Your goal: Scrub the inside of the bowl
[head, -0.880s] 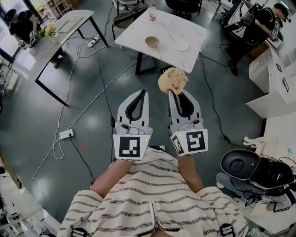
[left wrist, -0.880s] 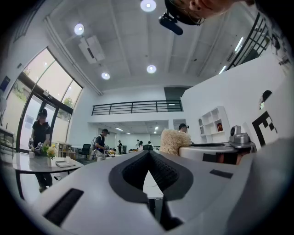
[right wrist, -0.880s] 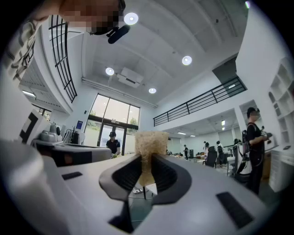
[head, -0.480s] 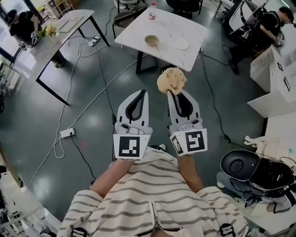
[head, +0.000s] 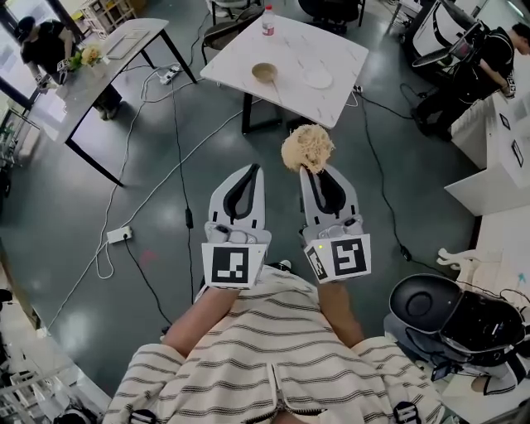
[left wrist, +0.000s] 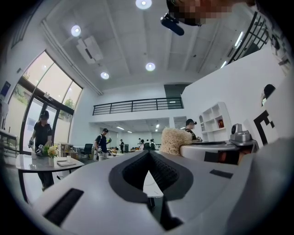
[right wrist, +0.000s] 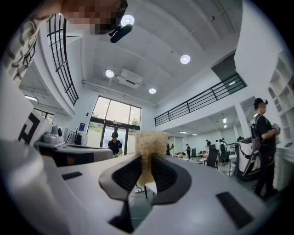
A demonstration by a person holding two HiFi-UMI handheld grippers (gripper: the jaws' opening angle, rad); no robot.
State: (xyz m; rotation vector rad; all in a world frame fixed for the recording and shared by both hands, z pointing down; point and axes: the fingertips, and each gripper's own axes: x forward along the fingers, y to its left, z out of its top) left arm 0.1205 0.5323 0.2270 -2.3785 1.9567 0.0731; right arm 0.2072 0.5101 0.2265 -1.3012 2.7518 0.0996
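A brown bowl (head: 265, 72) stands on the white marble table (head: 290, 50) far ahead, well beyond both grippers. My right gripper (head: 309, 171) is shut on a tan fibrous scrubber (head: 307, 147), which sticks out past the fingertips. In the right gripper view the scrubber (right wrist: 150, 145) sits pinched between the black pads of the right gripper (right wrist: 146, 160). My left gripper (head: 254, 169) is held beside it over the floor, shut with nothing in it. In the left gripper view the left gripper (left wrist: 148, 153) has its tips meeting, and the scrubber (left wrist: 174, 140) shows to the right.
On the table are also a white plate (head: 318, 79) and a bottle (head: 267, 21). Cables and a power strip (head: 120, 237) lie on the grey floor. A second table (head: 99, 62) stands left, white cabinets (head: 497, 157) right, and black equipment (head: 451, 313) lower right. People stand at both far corners.
Both grippers keep their pose and the scrubber stays held. The view has shifted slightly, with the table drifting a little up and left in the picture.
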